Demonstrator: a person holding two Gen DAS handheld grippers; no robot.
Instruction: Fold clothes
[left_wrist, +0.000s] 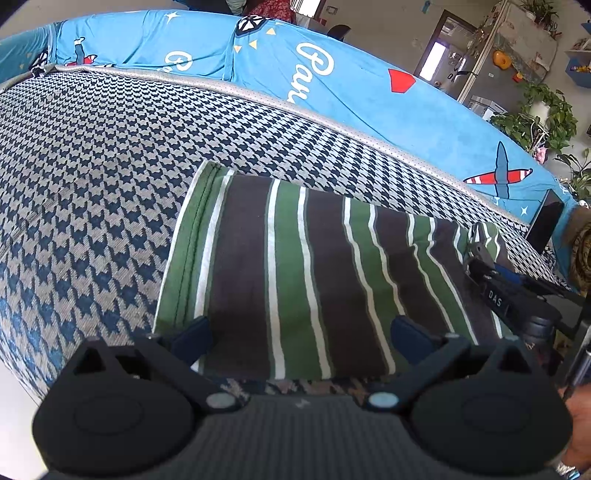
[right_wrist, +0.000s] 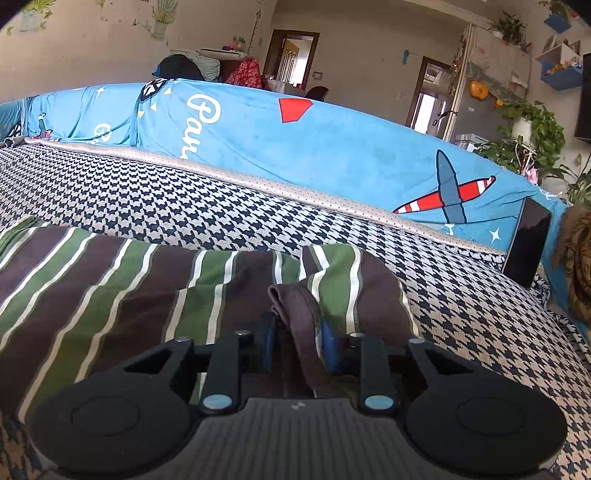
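One striped garment (left_wrist: 295, 280), one houndstooth sofa cover (left_wrist: 92, 177), one blue blanket (left_wrist: 351, 85), two grippers.

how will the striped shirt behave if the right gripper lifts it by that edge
Probably floppy: the striped shirt bunches where the right hand-held gripper pinches its brown edge. Likely light, thin knit lying flat. It may drag on the houndstooth cover rather than slide.

Striped garment (left_wrist: 295, 273): soft matt knit cloth, ribbed brown hem. Houndstooth seat cover (left_wrist: 92, 177): coarse woven fabric. Blue blanket (right_wrist: 332, 147): plush, matt. Left gripper (left_wrist: 301, 338): matt black plastic body.
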